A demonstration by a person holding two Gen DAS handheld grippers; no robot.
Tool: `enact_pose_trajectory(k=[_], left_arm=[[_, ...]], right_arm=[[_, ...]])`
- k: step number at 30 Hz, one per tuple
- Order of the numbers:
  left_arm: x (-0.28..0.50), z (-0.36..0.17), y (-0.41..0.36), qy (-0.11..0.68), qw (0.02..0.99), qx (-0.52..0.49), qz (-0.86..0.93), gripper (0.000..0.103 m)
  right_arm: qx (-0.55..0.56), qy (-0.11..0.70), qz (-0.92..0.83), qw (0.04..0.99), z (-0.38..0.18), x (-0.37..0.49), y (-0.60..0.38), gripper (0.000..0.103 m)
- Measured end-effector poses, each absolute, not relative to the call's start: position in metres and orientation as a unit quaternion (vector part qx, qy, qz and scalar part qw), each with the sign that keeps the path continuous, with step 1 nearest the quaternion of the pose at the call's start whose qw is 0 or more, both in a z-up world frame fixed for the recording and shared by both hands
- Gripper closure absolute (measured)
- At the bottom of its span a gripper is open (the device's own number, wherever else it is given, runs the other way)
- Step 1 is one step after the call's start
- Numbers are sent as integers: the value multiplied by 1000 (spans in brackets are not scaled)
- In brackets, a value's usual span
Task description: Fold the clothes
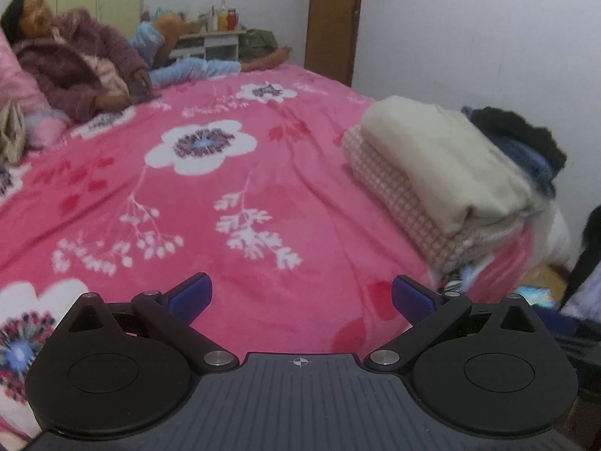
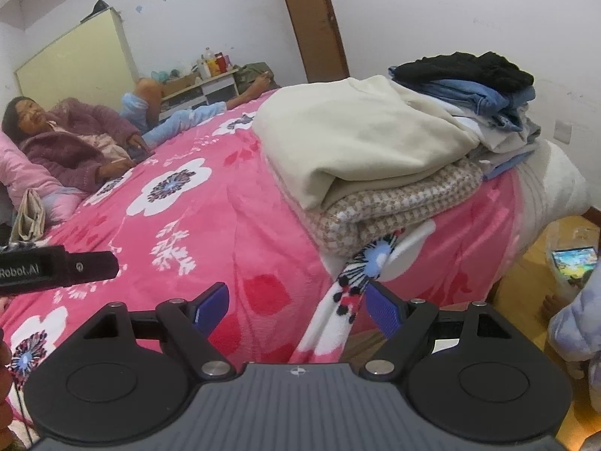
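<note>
A folded cream garment (image 1: pixel 443 161) (image 2: pixel 349 135) lies on a folded checked beige one (image 1: pixel 394 195) (image 2: pixel 394 203) at the right side of the pink flowered blanket (image 1: pixel 225 188) (image 2: pixel 233 203). Behind them is a pile of blue and black clothes (image 1: pixel 526 143) (image 2: pixel 477 82). My left gripper (image 1: pixel 300 297) hovers open over bare blanket, left of and nearer than the stack, nothing between its blue pads. My right gripper (image 2: pixel 296 306) is open above the blanket's near corner, below the stack. The left gripper's body (image 2: pixel 60 268) shows at the left edge of the right wrist view.
A person in a purple fleece jacket (image 1: pixel 75 64) (image 2: pixel 75 143) reclines at the far left of the bed. A shelf with bottles (image 1: pixel 218 34) (image 2: pixel 210 75) stands by the far wall. A lit phone screen (image 2: pixel 574 259) and wooden floor lie right of the bed.
</note>
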State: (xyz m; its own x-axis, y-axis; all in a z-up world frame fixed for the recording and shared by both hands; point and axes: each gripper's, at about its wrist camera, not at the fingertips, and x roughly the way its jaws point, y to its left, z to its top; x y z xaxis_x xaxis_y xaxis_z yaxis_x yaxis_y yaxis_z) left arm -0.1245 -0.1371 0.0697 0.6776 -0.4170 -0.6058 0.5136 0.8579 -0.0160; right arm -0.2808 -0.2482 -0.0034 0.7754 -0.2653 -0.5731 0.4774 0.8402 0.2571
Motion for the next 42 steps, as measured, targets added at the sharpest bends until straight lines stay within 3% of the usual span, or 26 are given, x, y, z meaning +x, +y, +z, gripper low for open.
enact_pose_trajectory(k=[10, 13, 26, 42], left_arm=[[-125, 69, -144, 297, 917, 76, -255, 1], [-126, 71, -148, 284, 919, 88, -257, 1], [-117, 84, -150, 292, 917, 54, -267, 0], [-124, 72, -158, 314, 902, 76, -285, 0]], right_arm=[[191, 264, -209, 922, 0, -275, -249, 20], [188, 258, -214, 923, 3, -278, -250, 12], [161, 255, -260, 917, 18, -277, -247, 0], [113, 264, -314, 905, 23, -269, -243, 0]])
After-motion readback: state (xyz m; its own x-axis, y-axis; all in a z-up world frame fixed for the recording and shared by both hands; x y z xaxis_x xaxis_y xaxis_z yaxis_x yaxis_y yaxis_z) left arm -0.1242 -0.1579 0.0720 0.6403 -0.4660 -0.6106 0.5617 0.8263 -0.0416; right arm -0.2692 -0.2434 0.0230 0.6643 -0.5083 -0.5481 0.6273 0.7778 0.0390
